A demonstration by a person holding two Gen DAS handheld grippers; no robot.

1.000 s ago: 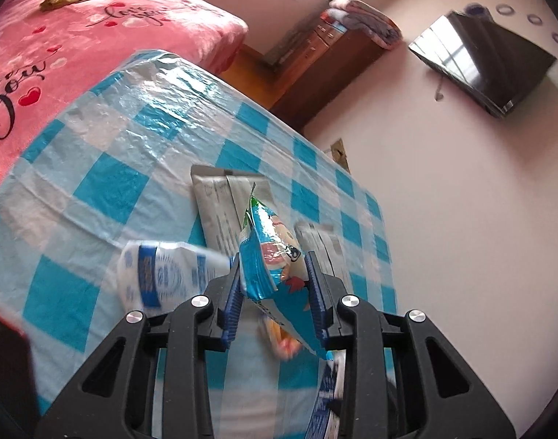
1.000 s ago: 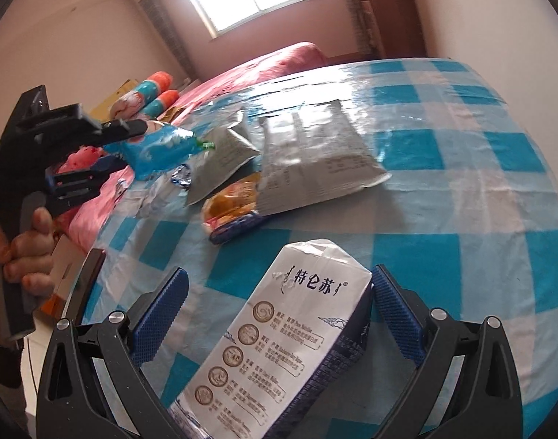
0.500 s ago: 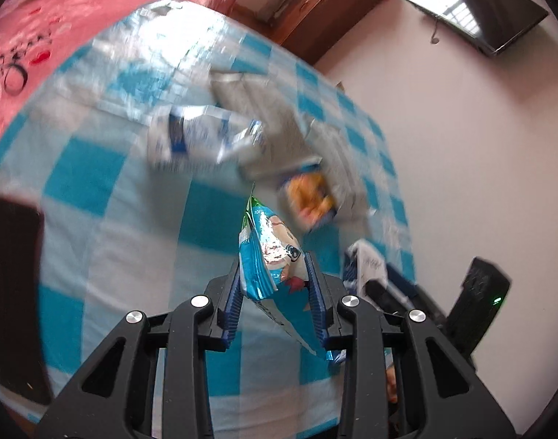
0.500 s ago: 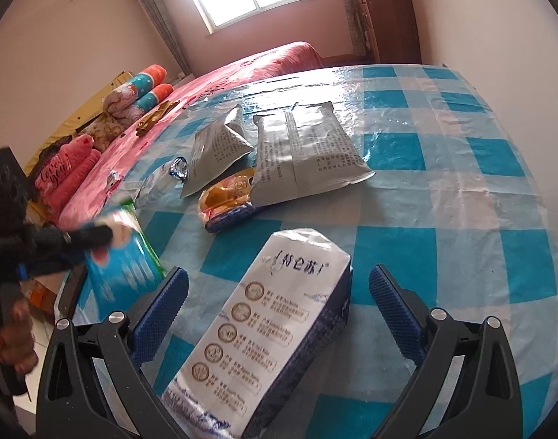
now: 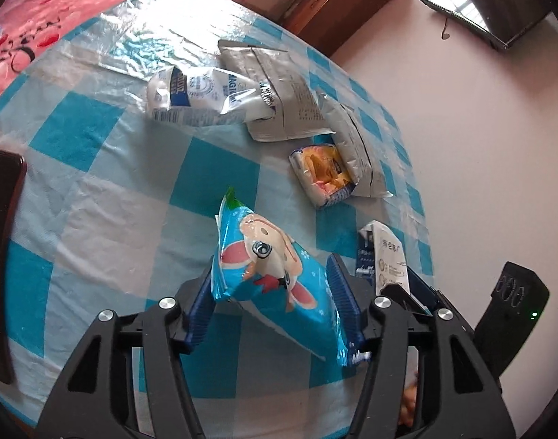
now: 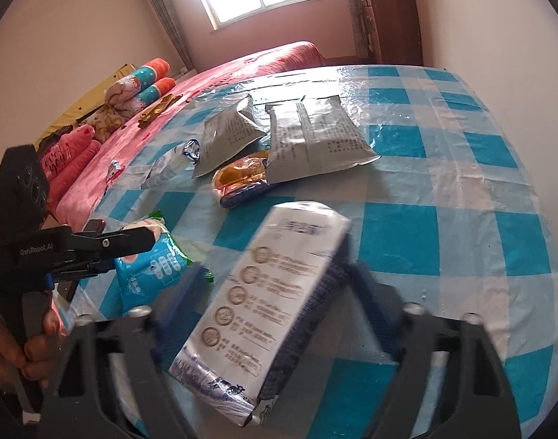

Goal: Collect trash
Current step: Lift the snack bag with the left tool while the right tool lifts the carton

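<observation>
My left gripper (image 5: 275,289) has opened wider around a blue cartoon snack bag (image 5: 275,270), which sits loosely between the jaws near the table's front edge; it also shows in the right wrist view (image 6: 151,267). My right gripper (image 6: 271,281) is blurred, its jaws closing in on a white milk carton (image 6: 271,300) that lies on the blue checked tablecloth (image 6: 443,197). The carton's end shows in the left wrist view (image 5: 385,256).
Two silver pouches (image 6: 315,139) (image 6: 227,135), an orange snack pack (image 6: 242,179) and a white-blue plastic bag (image 5: 202,95) lie mid-table. A dark phone (image 5: 1,190) lies at the left edge. A pink bed (image 6: 206,84) stands beyond, a wall to the right.
The left gripper's jaws have spread apart and the blue bag now sits loose, low by the table's front edge. The right gripper's jaws have moved in toward the milk carton.
</observation>
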